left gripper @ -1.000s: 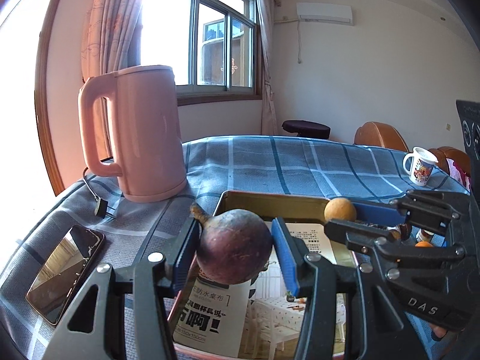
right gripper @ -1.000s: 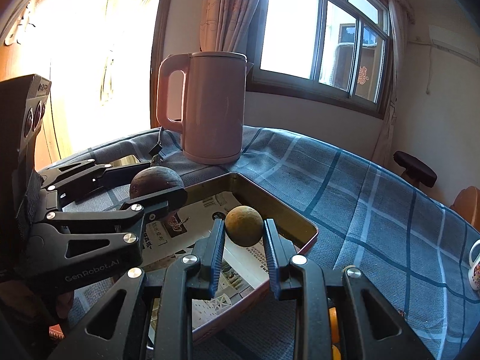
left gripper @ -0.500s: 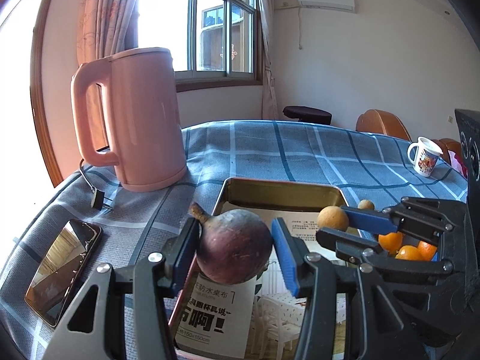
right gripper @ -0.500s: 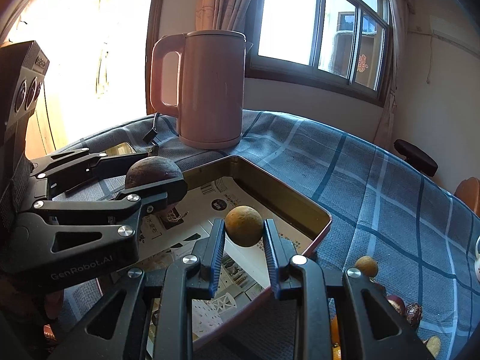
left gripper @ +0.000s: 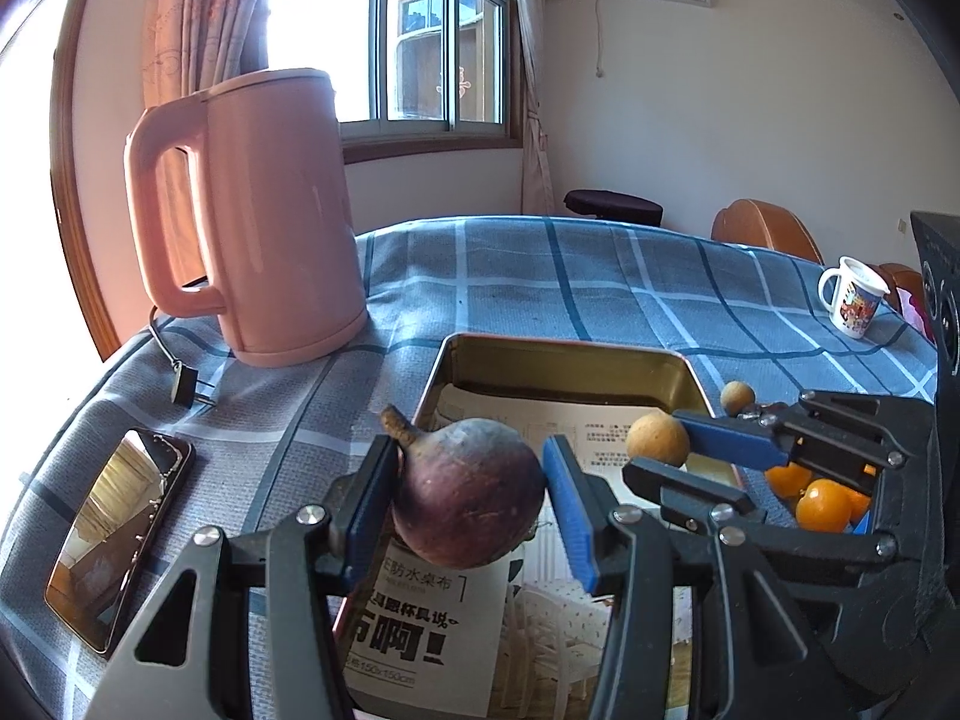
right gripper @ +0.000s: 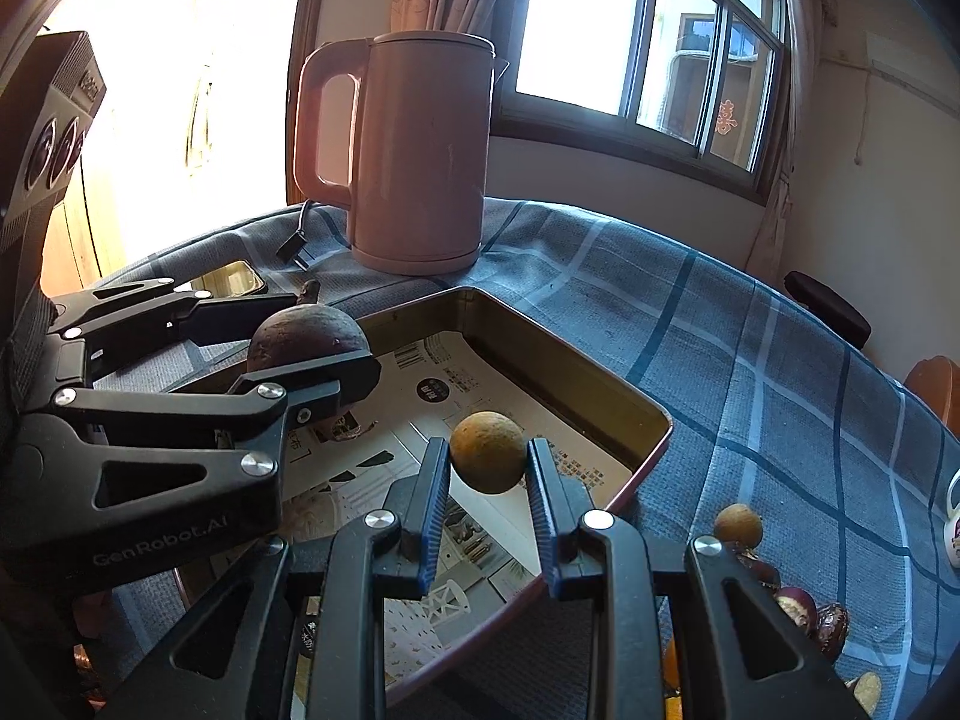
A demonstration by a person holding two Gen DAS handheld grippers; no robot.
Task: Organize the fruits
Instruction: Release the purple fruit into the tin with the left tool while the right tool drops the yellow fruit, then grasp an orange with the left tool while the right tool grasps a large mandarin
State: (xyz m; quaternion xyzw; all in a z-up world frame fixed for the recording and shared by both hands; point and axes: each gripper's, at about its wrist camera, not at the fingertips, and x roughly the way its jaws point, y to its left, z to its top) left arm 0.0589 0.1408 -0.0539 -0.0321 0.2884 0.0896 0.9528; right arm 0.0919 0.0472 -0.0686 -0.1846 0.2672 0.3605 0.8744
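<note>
Step in hand: both fruits are carried over the tray point(left gripper: 564, 360); judged as the placing stage, neither fruit yet set down.
Left gripper point(left gripper: 468, 492): fingers clamped on the purple fruit point(left gripper: 471, 495), stem tilted toward 11 o'clock; the fruit hangs over the tray's near-left part, above the printed paper point(left gripper: 420, 630) lining it.
Right gripper point(right gripper: 487, 462): fingers clamped on the small brown fruit point(right gripper: 487, 451), held above the tray's right half, at 3 o'clock of the purple fruit.
Remaining fruit: one brown fruit point(right gripper: 738, 523) and several dark ones lie on the counter point(right gripper: 750, 360) just outside the tray's right rim; oranges point(left gripper: 822, 501) show behind the right gripper.
Surroundings: pink kettle point(left gripper: 252, 210) at 11 o'clock of the tray, phone point(left gripper: 114, 534) at 9 o'clock.
Next move, judged: lower each fruit to the paper, keep them apart, then part the fingers; round fruit may roll on release.
</note>
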